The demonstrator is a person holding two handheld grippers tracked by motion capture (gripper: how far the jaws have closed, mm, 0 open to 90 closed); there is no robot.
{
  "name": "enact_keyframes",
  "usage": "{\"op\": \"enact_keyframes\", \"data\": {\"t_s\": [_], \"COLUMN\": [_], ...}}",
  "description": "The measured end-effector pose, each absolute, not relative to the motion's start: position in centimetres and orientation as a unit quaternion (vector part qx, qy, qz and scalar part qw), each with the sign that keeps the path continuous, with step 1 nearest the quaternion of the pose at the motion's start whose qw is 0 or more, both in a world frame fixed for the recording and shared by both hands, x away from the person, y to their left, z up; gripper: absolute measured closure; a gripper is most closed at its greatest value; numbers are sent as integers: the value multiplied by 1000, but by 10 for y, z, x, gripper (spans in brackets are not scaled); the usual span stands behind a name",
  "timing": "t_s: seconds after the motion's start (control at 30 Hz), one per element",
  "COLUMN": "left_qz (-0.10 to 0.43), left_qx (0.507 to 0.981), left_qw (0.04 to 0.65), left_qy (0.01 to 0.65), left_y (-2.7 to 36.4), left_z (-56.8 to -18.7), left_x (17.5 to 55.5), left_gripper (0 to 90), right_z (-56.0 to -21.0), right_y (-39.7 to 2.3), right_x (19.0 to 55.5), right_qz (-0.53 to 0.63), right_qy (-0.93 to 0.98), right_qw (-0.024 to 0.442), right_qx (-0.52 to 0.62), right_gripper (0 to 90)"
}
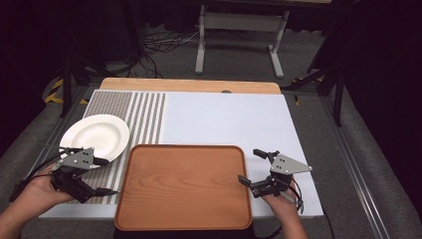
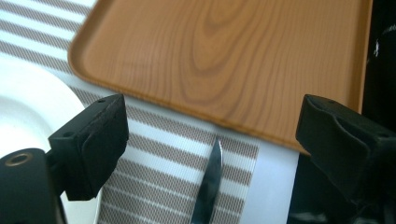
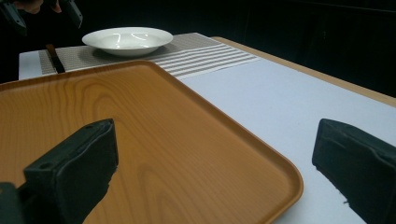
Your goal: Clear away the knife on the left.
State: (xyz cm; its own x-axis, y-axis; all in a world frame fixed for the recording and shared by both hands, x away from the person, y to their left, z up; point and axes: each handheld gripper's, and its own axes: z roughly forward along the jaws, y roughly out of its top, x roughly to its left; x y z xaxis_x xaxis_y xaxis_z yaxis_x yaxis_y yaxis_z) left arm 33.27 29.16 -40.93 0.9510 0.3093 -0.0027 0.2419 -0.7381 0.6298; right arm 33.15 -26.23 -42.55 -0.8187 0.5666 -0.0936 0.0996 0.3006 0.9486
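A brown wooden tray (image 1: 184, 184) lies at the near edge of the table. Left of it a white plate (image 1: 97, 135) sits on a striped placemat (image 1: 144, 112). My left gripper (image 1: 105, 176) hovers over the mat's near corner, pointing toward the tray, jaws open. In the left gripper view a knife blade (image 2: 209, 184) lies flat on the placemat (image 2: 154, 158) between my open left gripper (image 2: 212, 116) jaws, untouched, its tip close to the tray (image 2: 224, 60). My right gripper (image 1: 251, 166) stands open over the tray's right rim (image 3: 261, 154); nothing is between the jaws of the right gripper (image 3: 215, 130).
A white sheet (image 1: 224, 119) covers the table right of the mat, with a wooden strip (image 1: 189, 85) along the far edge. Beyond the table stand a grey desk frame (image 1: 239, 30) and floor cables (image 1: 159, 45). The plate (image 3: 127, 39) shows far off in the right gripper view.
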Motion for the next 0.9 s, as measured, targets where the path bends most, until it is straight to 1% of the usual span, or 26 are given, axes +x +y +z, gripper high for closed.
{"op": "enact_keyframes", "data": {"t_s": [0.23, 0.37, 0.57, 0.63, 0.9], "left_qz": [39, 35, 14, 12, -3], "left_qx": [943, 949, 962, 964, 976], "left_qw": [295, 271, 223, 219, 158], "left_qy": [149, 160, 156, 152, 148], "left_y": [296, 298, 302, 303, 307], "left_z": [-410, -413, -421, -422, -432], "left_x": [334, 337, 339, 341, 344], "left_gripper": [136, 139, 189, 201, 256], "right_z": [-426, -426, -428, -428, -429], "right_y": [-262, -261, -259, -259, -259], "right_x": [331, 331, 332, 333, 333], "right_qz": [549, 549, 546, 546, 545], "right_qy": [781, 782, 786, 786, 788], "right_qw": [210, 209, 203, 202, 201], "right_qx": [211, 210, 208, 209, 205], "right_gripper": [10, 10, 10, 11, 11]}}
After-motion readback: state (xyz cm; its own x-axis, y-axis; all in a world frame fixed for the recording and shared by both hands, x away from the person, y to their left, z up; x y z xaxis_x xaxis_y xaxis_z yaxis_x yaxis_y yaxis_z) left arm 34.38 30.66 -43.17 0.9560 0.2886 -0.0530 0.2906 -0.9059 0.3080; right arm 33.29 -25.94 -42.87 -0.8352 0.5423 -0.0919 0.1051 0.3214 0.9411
